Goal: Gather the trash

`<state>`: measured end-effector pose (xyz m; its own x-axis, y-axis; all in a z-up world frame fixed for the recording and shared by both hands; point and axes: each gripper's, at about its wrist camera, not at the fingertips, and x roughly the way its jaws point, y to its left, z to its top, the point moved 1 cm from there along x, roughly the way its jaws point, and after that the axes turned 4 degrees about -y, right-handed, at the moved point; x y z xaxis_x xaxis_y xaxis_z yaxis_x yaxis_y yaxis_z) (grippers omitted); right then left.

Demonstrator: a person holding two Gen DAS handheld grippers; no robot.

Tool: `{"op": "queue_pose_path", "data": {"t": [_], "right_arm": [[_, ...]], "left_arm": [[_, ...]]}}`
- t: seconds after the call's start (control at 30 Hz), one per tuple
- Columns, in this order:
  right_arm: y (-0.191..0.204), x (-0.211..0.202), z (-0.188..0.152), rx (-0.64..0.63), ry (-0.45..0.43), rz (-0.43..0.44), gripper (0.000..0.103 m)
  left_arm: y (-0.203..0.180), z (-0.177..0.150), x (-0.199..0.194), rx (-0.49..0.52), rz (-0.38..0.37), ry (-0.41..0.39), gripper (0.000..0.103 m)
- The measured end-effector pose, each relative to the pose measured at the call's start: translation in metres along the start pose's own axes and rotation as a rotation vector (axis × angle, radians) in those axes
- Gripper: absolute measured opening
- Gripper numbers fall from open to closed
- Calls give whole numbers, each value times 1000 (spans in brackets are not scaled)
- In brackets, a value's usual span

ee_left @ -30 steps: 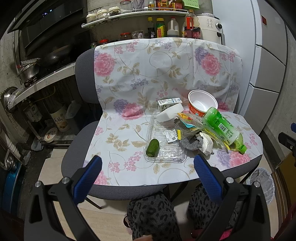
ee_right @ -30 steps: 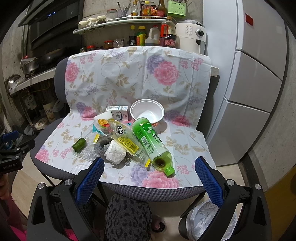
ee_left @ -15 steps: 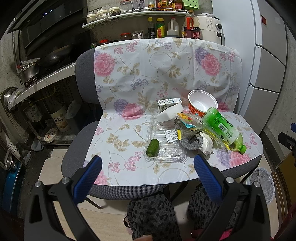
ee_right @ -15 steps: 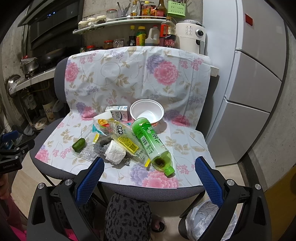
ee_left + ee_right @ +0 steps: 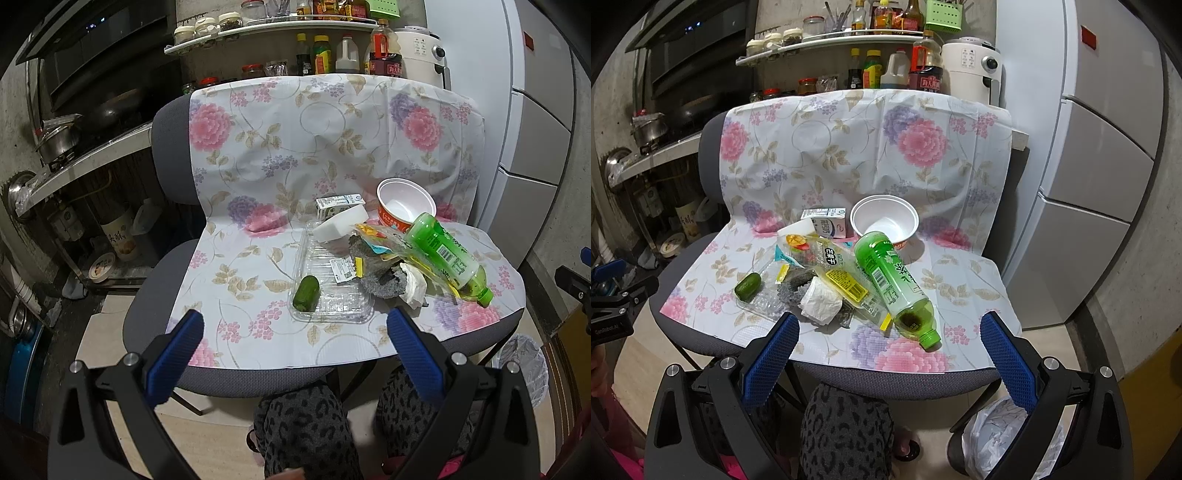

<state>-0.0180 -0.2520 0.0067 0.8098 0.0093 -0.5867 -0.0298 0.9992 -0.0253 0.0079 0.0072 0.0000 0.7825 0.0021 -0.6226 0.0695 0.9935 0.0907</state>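
None of the trash looks collected yet: the green bottle point(image 5: 896, 282), bowl point(image 5: 884, 220), wrappers point(image 5: 827, 264) and clear tray point(image 5: 330, 288) all lie heaped on the floral-covered chair point(image 5: 967, 280). Left gripper point(image 5: 295, 334) and right gripper point(image 5: 890, 341) hover spread and empty. A lined bin point(image 5: 1001, 428) waits below, in a cramped kitchen.

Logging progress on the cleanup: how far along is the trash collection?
Nothing looks done. Both tongs, left and right, are open and hold nothing. Still on the chair: green bottle, bowl, milk carton, snack wrapper, crumpled tissue, plastic tray.
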Motion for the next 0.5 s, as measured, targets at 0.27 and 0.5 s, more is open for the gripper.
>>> {"op": "queue_pose_path", "data": {"t": [0.27,0.5], "right_arm": [[-3,5,-4,2,5,-2,97],[-9,28,-6,14,27,3,97]], "left_arm": [[7,-2,7,-17,4,28,96],[9,-5,32,-32,-11,70,96]]}}
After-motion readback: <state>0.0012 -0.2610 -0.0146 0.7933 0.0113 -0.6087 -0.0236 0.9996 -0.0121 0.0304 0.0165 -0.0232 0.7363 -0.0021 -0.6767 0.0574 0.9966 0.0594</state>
